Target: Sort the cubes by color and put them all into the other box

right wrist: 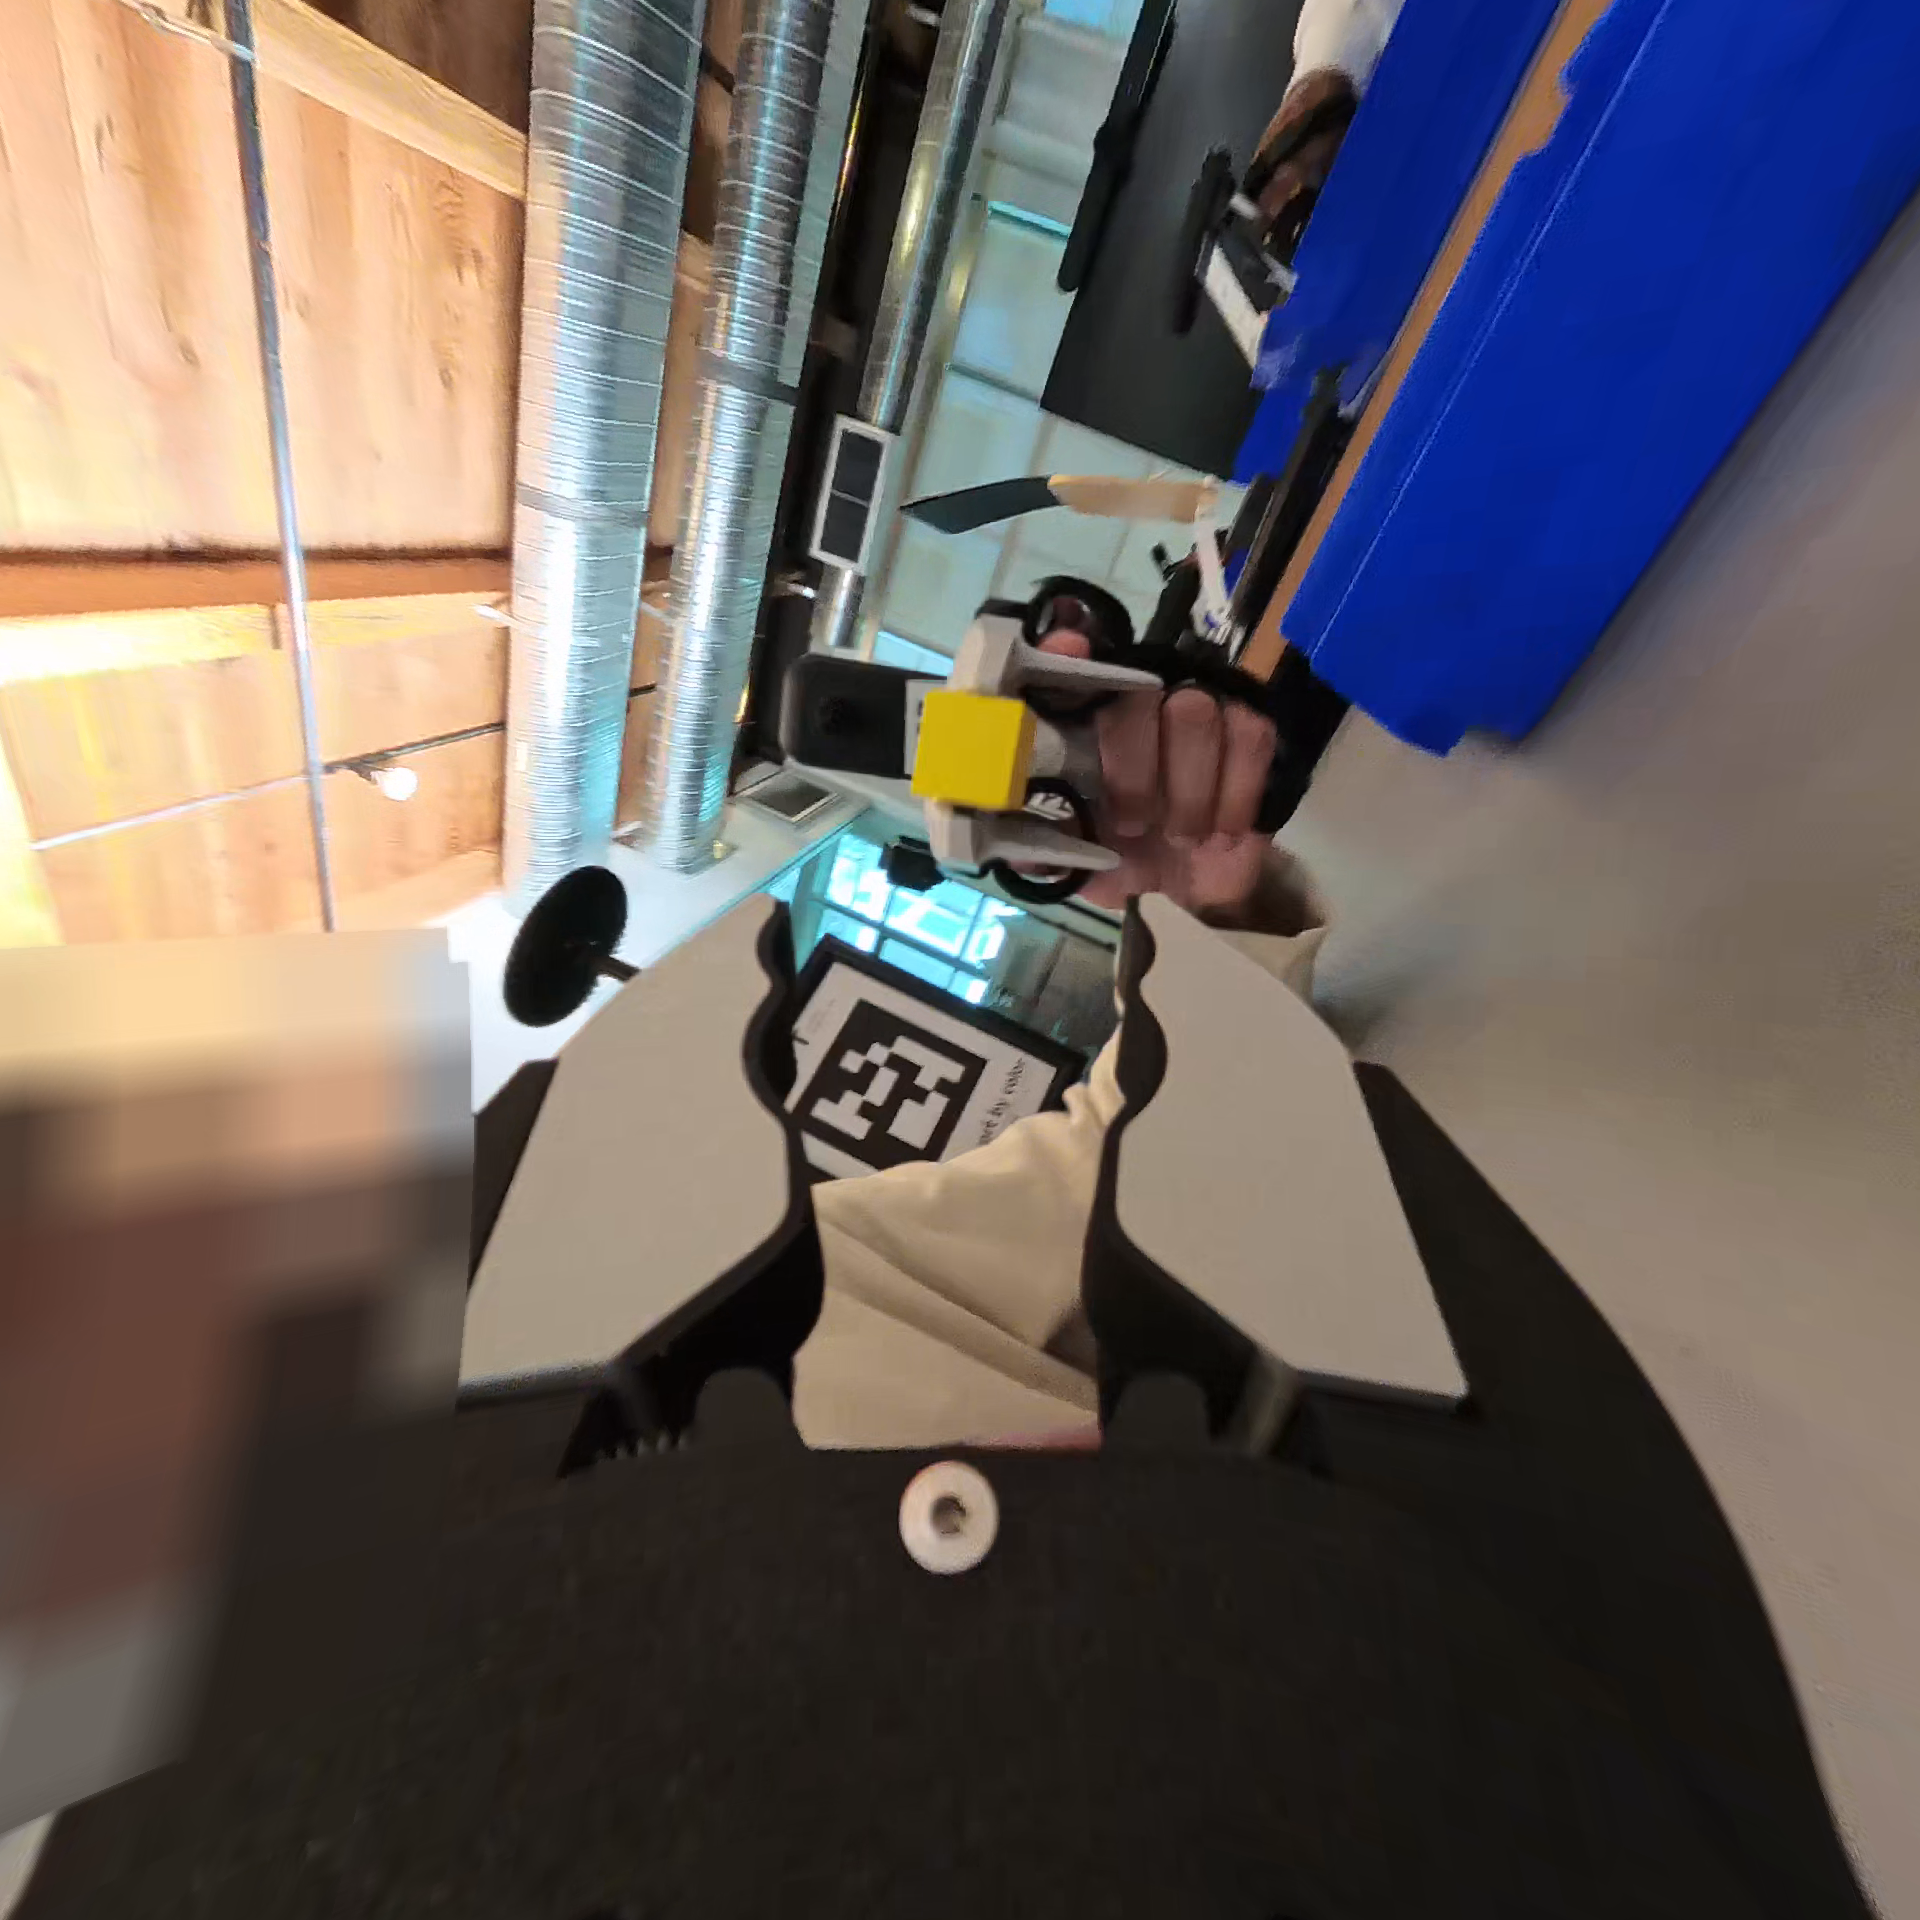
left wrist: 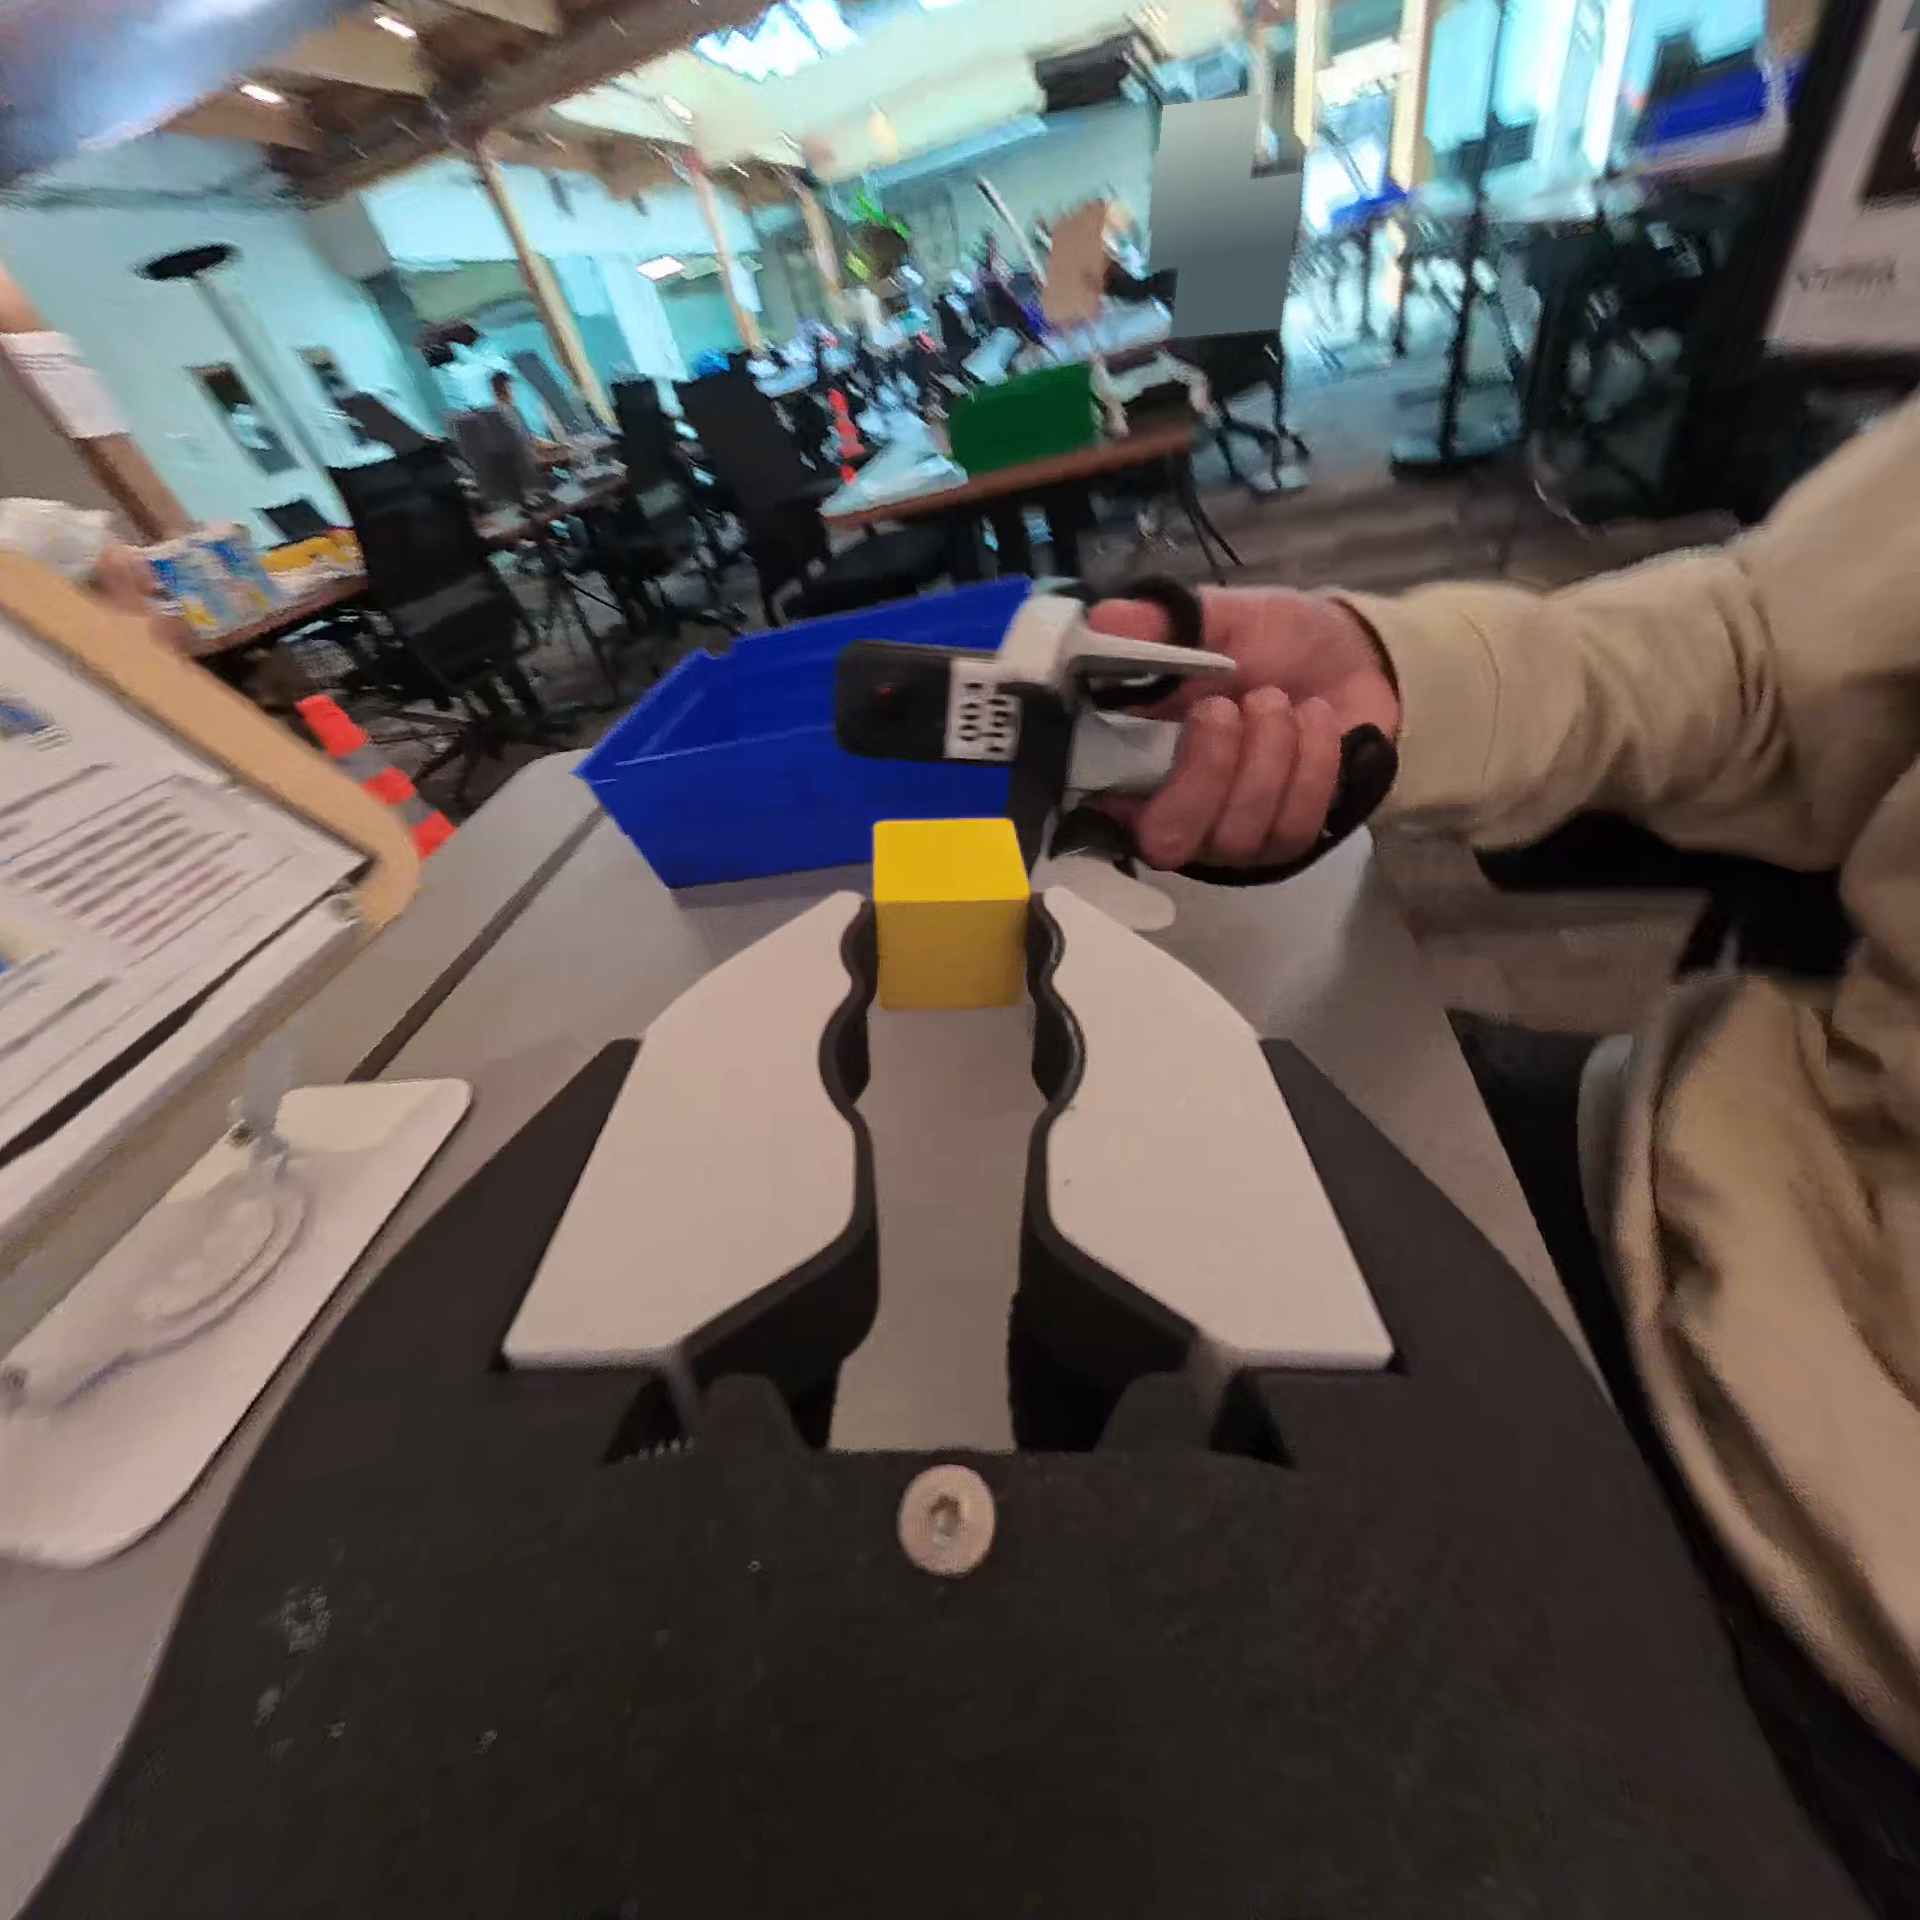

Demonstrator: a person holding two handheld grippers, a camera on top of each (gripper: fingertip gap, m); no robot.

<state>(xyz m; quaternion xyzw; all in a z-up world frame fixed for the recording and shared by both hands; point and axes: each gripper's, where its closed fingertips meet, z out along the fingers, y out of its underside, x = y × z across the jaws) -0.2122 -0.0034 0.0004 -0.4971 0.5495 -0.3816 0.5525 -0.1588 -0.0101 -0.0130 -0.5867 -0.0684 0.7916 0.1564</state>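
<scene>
My left gripper (left wrist: 951, 914) is shut on a yellow cube (left wrist: 951, 909), pinched between the fingertips above the grey table (left wrist: 623, 935). A blue box (left wrist: 748, 769) stands on the table just beyond the cube; its inside is hidden. My right gripper (right wrist: 951, 935) is open and empty, turned on its side in the air. In the right wrist view the left gripper (right wrist: 971, 753) faces it with the yellow cube (right wrist: 971, 748) in its tips, and the blue box (right wrist: 1610, 416) is at the upper right. In the left wrist view the right gripper (left wrist: 1101, 883) is held just right of the cube, near the box.
A stand with papers (left wrist: 156, 883) on a white base plate (left wrist: 208, 1299) occupies the table's left side. A person's sleeve (left wrist: 1662, 727) reaches in from the right. A black-and-white marker card (right wrist: 894, 1081) shows between the right fingers. An orange cone (left wrist: 374, 769) stands beyond the table. Tip to tip, the grippers are about 6 cm apart.
</scene>
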